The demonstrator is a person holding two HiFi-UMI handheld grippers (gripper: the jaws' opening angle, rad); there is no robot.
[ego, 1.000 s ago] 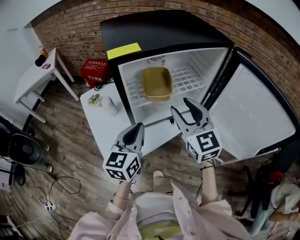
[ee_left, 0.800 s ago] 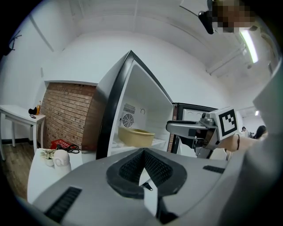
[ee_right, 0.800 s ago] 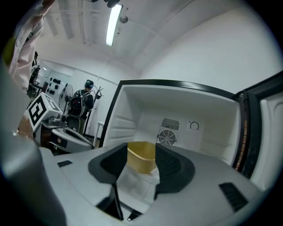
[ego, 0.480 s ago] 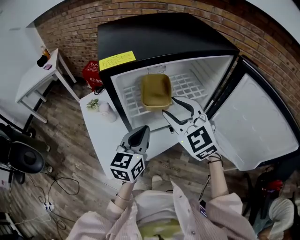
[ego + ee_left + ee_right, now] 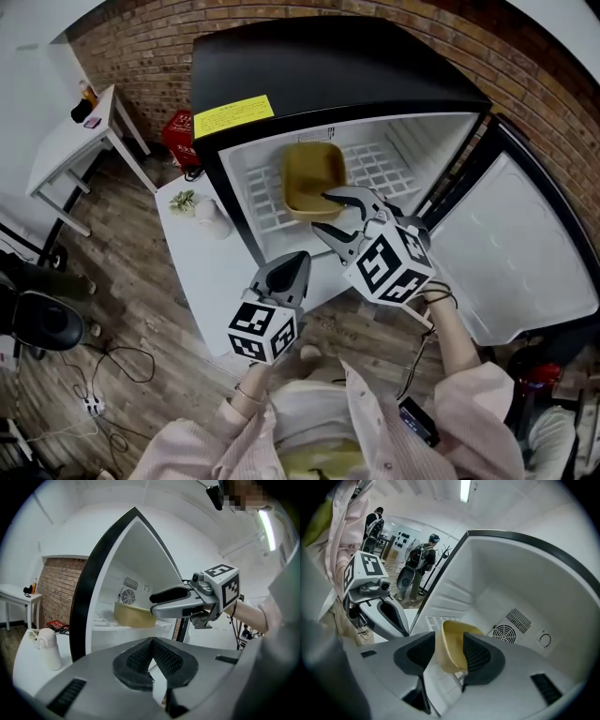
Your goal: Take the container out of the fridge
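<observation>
Below the head camera, we see a black fridge (image 5: 319, 66) with its door (image 5: 525, 244) swung wide to the right. A tan container (image 5: 314, 173) sits upright on the white wire shelf (image 5: 380, 167) inside, towards the left. Our right gripper (image 5: 327, 212) reaches into the opening with its jaws spread; one finger lies over the container's near right corner and the other hangs just in front of the shelf edge. Our left gripper (image 5: 292, 266) hovers lower, outside the fridge and above the white table (image 5: 202, 281), well apart from the container. A small white bottle (image 5: 210, 216) and a little green plant (image 5: 184, 199) stand on that table beside the fridge. A red box (image 5: 180, 133) rests on the wooden floor by the brick wall.

Through the left gripper view, we find the two dark pads pressed together at the tips with nothing between them. Beyond them the right gripper passes across the fridge opening, and the container shows behind it on the shelf.

Through the right gripper view, we find the jaws apart, one pad on each side of the container's near wall. We cannot tell whether either pad touches it. A round fan grille (image 5: 505, 633) sits in the fridge's back wall behind the container. The left gripper shows at the left of this view.
</observation>
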